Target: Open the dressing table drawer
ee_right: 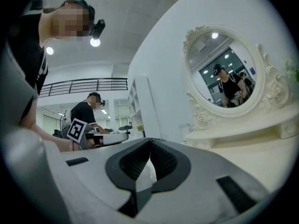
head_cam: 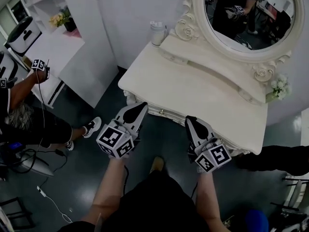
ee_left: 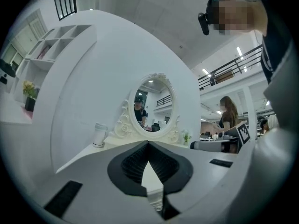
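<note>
— How far along is the job?

— Barely begun, I'd say. The drawer (head_cam: 163, 111) sits closed under the front edge of the counter (head_cam: 193, 86), not pulled out at all.

— And the claws?

— The left claw (head_cam: 139, 106) and the right claw (head_cam: 192, 121) are both pinched together and hold nothing. They hover near the drawer front without touching it. Gripping and pulling are both left to do.

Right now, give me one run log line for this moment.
left gripper: jaws shut, empty | right gripper: jaws shut, empty | both: level, at dressing table front | drawer: closed
</note>
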A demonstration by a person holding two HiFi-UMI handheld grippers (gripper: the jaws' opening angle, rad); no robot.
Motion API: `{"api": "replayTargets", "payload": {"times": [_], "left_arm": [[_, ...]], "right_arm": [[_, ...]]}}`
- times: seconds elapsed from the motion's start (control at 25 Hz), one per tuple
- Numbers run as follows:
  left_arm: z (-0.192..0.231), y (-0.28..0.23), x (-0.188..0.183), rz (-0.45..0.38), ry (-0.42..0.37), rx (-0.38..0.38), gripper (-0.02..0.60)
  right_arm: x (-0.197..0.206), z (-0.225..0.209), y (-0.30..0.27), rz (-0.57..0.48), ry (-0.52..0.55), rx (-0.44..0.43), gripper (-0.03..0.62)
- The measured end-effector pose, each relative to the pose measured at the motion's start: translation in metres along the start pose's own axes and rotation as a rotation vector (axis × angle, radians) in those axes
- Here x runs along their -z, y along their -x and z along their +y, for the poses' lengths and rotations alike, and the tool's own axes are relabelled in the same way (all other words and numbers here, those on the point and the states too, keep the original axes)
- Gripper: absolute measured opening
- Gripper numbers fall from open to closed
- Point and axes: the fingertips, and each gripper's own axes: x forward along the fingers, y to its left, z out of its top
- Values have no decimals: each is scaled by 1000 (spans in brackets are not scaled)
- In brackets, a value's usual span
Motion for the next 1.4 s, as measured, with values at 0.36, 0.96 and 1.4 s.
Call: {"api": "replayTargets", "payload": {"times": [0.36, 0.96, 1.4], "left_arm": [[17, -48, 6, 19, 17, 5, 2], [46, -82, 9, 40, 32, -19, 2], [72, -140, 21, 66, 46, 39, 2]], "right_arm": [[2, -44, -25, 8, -28, -11, 5], [1, -76, -63, 16, -64, -24, 5], [5, -112, -100, 36, -73, 4, 5]]}}
